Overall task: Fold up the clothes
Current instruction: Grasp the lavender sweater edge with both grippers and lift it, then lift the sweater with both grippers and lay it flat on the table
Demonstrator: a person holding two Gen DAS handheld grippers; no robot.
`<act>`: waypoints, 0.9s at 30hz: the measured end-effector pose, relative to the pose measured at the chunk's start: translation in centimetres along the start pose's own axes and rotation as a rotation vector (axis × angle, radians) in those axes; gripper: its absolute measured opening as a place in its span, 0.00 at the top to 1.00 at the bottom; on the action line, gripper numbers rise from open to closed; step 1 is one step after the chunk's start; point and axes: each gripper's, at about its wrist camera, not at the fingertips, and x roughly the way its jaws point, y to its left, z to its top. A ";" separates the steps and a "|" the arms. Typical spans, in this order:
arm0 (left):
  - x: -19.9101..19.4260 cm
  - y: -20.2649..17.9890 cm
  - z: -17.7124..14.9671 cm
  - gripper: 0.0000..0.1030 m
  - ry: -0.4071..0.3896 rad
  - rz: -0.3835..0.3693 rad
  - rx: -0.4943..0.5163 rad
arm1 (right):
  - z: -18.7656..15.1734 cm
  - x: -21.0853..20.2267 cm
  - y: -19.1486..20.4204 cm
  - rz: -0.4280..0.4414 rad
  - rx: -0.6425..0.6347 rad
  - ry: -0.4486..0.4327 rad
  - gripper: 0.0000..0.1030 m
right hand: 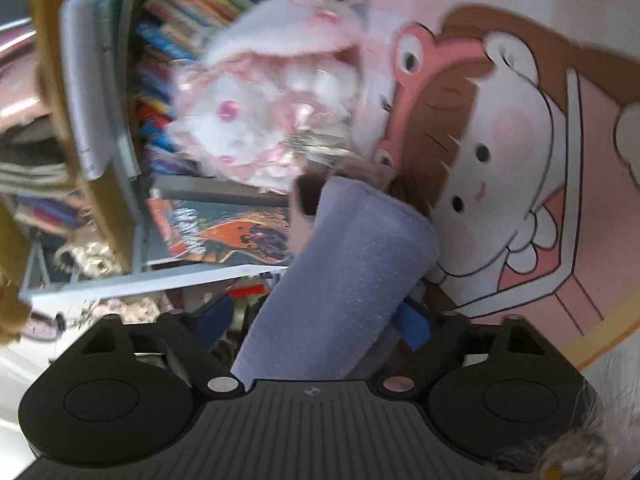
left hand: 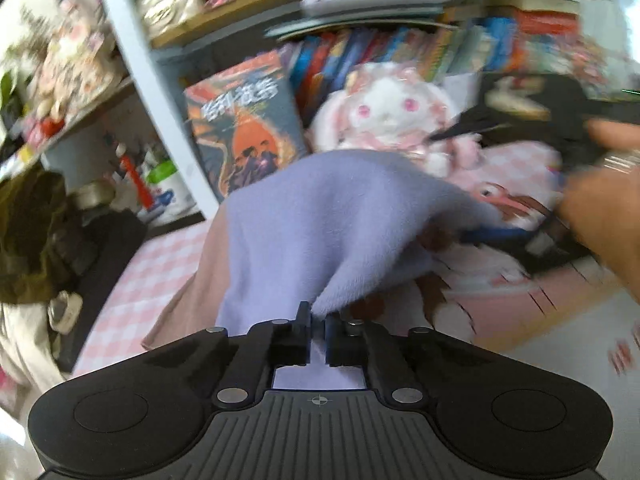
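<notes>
A lavender fleece garment hangs lifted above the bed. My left gripper is shut on its near edge, with the cloth pinched between the jaws. In the left wrist view the right gripper and the hand holding it grip the garment's far corner at the right. In the right wrist view the garment drapes between the jaws, which stand wide apart with blue pads; my right gripper has the cloth across it. A pinkish-beige layer hangs under the lavender cloth.
A pink checked bedsheet with a cartoon girl print lies below. A white and pink plush rabbit and a book lean against a bookshelf. A white shelf post and dark clutter stand at the left.
</notes>
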 end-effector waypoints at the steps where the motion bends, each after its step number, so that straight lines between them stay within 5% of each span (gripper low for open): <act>1: -1.0 -0.2 -0.5 0.96 -0.011 -0.006 0.022 | 0.1 0.3 -0.3 0.003 0.022 0.005 0.52; 3: -2.6 -0.2 -1.0 0.96 -0.025 -0.010 0.038 | 0.2 1.0 -1.0 0.009 0.065 0.016 0.81; 4: -3.1 -0.1 -1.2 0.96 -0.029 -0.014 0.035 | 0.2 1.1 -1.2 0.015 0.079 0.018 0.87; 9: -5.3 0.1 0.0 0.97 -0.106 -0.076 -0.007 | 0.3 -2.6 2.1 0.148 -0.092 -0.028 0.89; 13: -8.6 -0.7 2.9 0.97 -0.285 -0.223 -0.001 | 0.5 -8.0 8.3 0.283 -0.317 -0.145 0.89; 16: -11.3 -1.0 5.4 0.97 -0.430 -0.366 -0.011 | 0.4 -11.8 12.9 0.352 -0.463 -0.253 0.89; 22: -16.1 3.8 8.5 0.97 -0.766 -0.731 -0.263 | -3.0 -19.0 23.9 0.647 -0.770 -0.395 0.90; 24: -16.8 5.4 8.5 0.97 -0.810 -0.784 -0.339 | -4.4 -20.0 26.9 0.725 -0.856 -0.366 0.90; 27: -15.7 7.0 7.3 0.97 -0.758 -0.763 -0.416 | -6.3 -18.6 29.5 0.722 -0.933 -0.300 0.90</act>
